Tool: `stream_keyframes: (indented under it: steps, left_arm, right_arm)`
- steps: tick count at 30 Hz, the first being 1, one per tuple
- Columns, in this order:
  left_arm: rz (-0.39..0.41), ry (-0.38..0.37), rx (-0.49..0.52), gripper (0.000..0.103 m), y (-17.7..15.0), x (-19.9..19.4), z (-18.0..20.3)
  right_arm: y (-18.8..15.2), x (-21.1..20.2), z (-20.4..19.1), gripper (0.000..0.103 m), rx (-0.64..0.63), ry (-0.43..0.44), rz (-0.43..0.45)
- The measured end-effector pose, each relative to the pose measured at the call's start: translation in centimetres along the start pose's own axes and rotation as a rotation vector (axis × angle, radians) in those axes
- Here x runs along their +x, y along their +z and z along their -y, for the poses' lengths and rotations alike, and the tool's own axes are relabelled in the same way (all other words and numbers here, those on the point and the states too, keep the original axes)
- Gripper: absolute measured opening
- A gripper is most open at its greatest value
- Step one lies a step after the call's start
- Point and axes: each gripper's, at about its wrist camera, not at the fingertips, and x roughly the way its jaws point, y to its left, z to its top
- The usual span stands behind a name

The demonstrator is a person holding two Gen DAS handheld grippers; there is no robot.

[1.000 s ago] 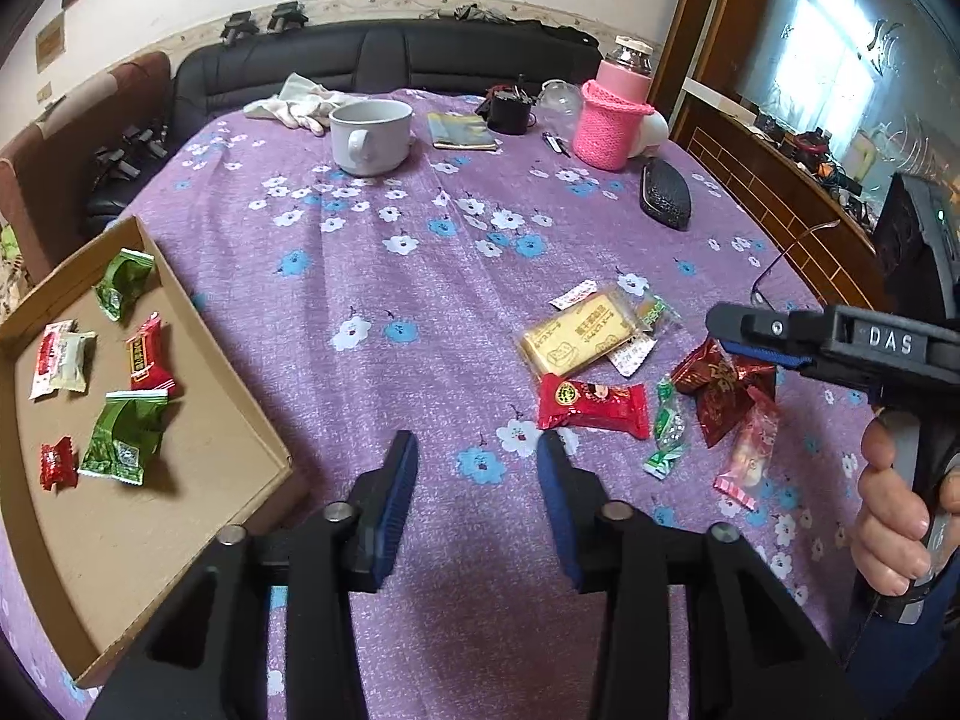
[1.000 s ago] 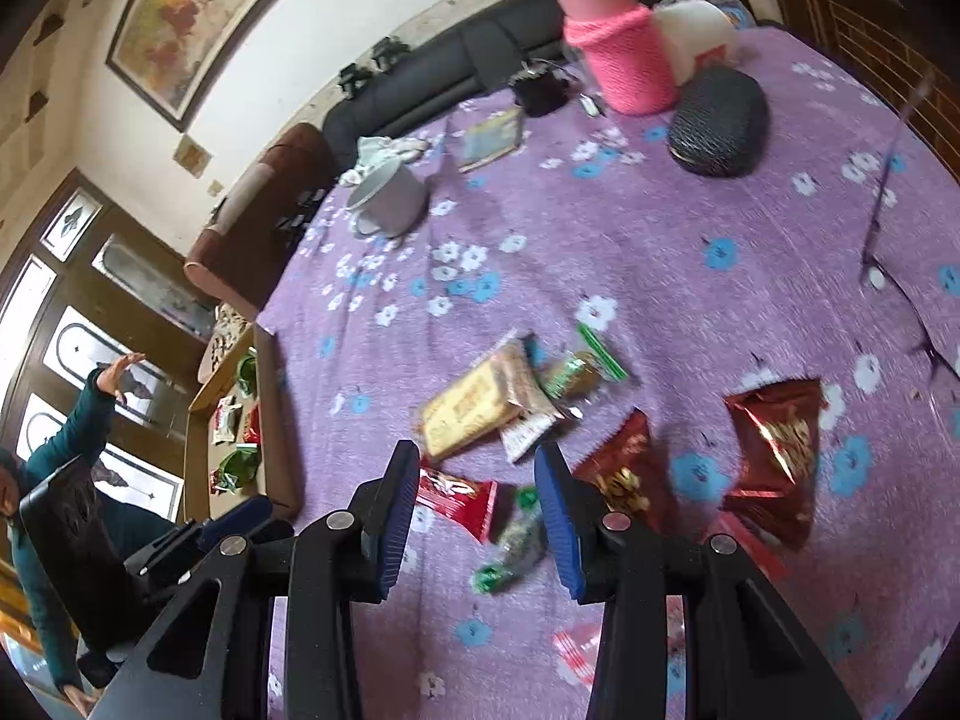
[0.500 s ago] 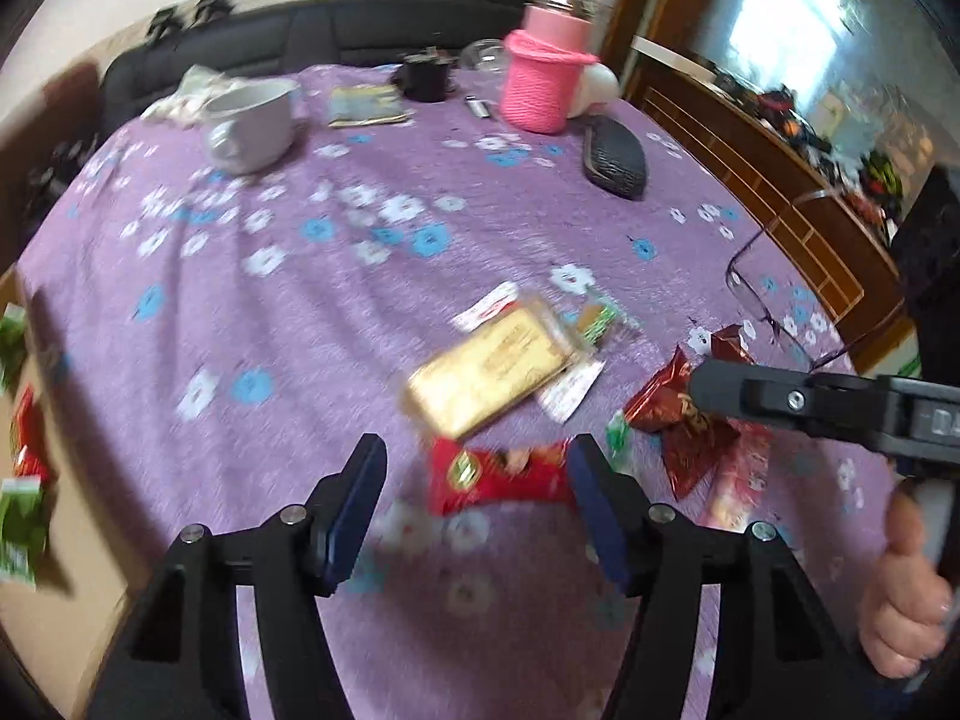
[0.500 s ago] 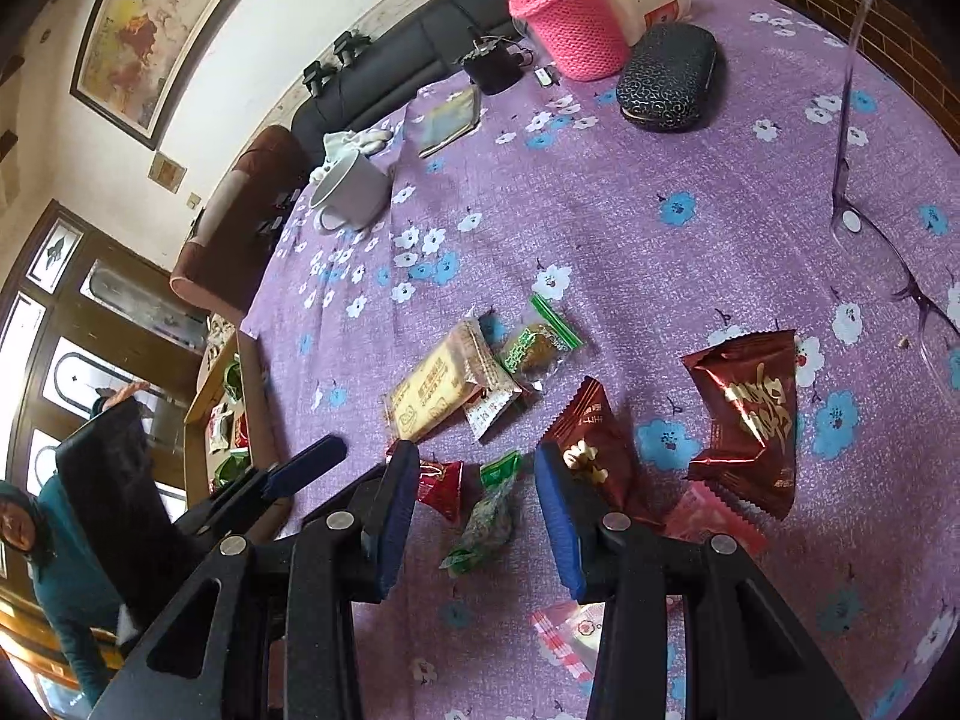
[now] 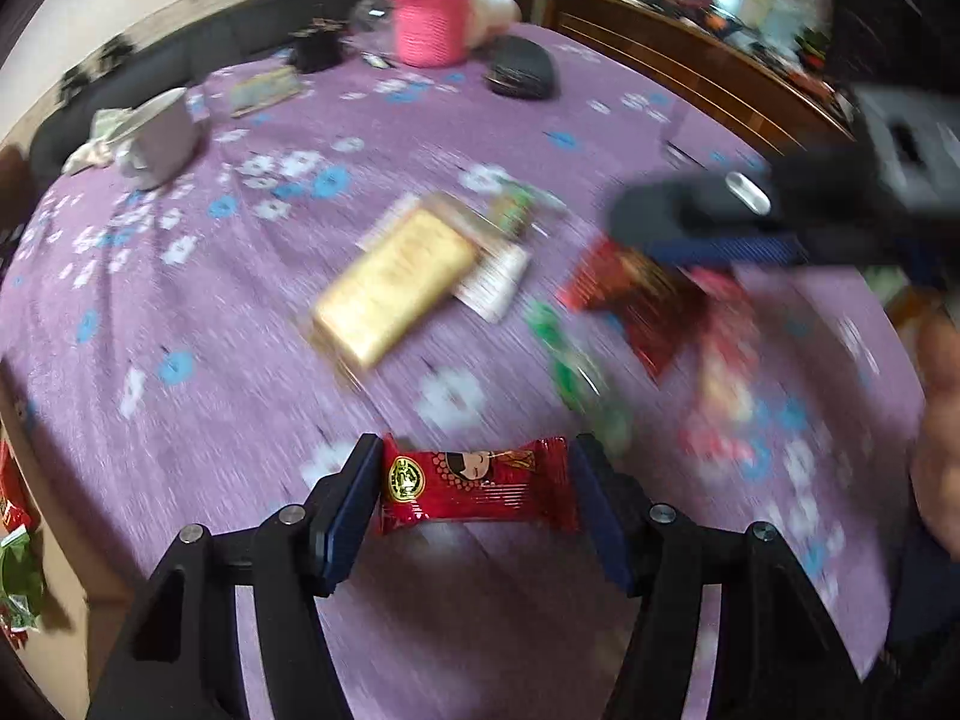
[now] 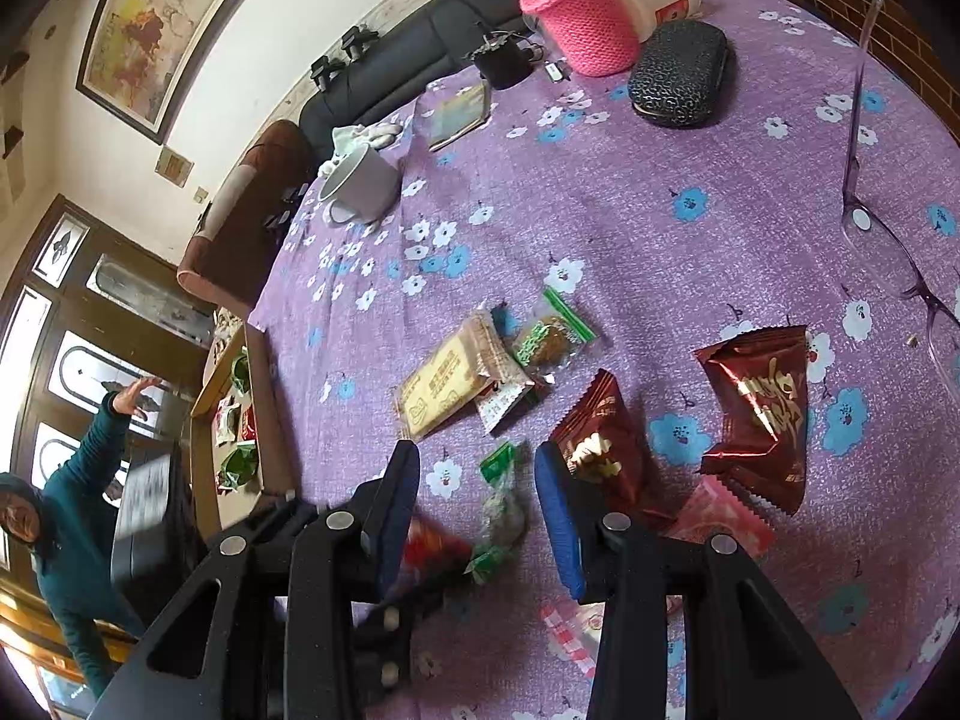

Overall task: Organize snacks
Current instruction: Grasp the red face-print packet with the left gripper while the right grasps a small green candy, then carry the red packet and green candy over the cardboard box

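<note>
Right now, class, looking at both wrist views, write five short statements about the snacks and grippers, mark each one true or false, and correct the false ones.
1. A red candy wrapper lies between the fingers of the left gripper. True.
2. The right gripper is clamped on the gold biscuit pack. False: its jaws are apart, around a green candy, and the pack lies beyond them.
3. The mug is lying on its side. False: it stands upright.
4. Eyeglasses lie on the purple tablecloth. True.
5. The cardboard tray holds no snacks. False: several wrapped ones lie in it.
</note>
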Motion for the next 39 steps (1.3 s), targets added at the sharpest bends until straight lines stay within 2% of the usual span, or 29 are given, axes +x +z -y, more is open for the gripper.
stream_keyframes:
  steps: [2,6,10,13,15,17,19,21,30,31,34,39]
  left_arm:
    - [-0.008,-0.007,0.047,0.063,-0.7,-0.5,0.8]
    - [-0.017,0.034,0.092,0.067,-1.2,-1.0,1.5]
    - [-0.005,0.038,0.077,0.074,-1.5,-1.2,1.4]
    - [-0.016,0.040,0.032,0.075,-1.7,-0.3,1.2]
    - [0.009,0.062,0.017,0.075,-1.8,-0.2,1.5]
    - [0.026,0.094,-0.003,0.073,-2.1,-0.3,1.7]
    - [0.057,0.112,-0.028,0.059,-2.5,-0.6,1.7]
    - [0.071,0.124,-0.059,0.052,-2.8,-1.0,1.4]
    - [0.109,0.154,-0.189,0.051,-3.7,-1.8,-1.8]
    - [0.112,0.154,-0.197,0.051,-3.8,-1.9,-2.1]
    - [0.119,0.144,-0.216,0.051,-3.7,-2.0,-2.6]
    - [0.125,0.137,-0.222,0.051,-3.8,-2.1,-2.7]
  right_arm:
    - [0.0,0.2,-0.1,0.043,-0.003,-0.002,-0.004]
    - [-0.2,0.5,-0.3,0.043,-0.013,-0.009,-0.016]
    - [-0.7,1.2,-0.9,0.043,-0.043,-0.027,-0.037]
    - [-1.0,1.7,-1.2,0.043,-0.059,-0.050,-0.046]
    - [-1.2,2.1,-1.3,0.043,-0.070,-0.070,-0.057]
    - [-1.4,2.5,-1.6,0.043,-0.087,-0.081,-0.067]
    - [-1.7,2.9,-1.8,0.043,-0.105,-0.100,-0.074]
    - [-1.9,3.3,-2.1,0.043,-0.126,-0.121,-0.081]
    - [-3.5,5.2,-3.8,0.042,-0.269,-0.265,-0.111]
    - [-3.7,5.6,-4.0,0.041,-0.290,-0.283,-0.116]
    - [-4.1,5.8,-4.4,0.021,-0.326,-0.307,-0.109]
    - [-4.0,5.4,-4.4,0.021,-0.317,-0.276,-0.087]
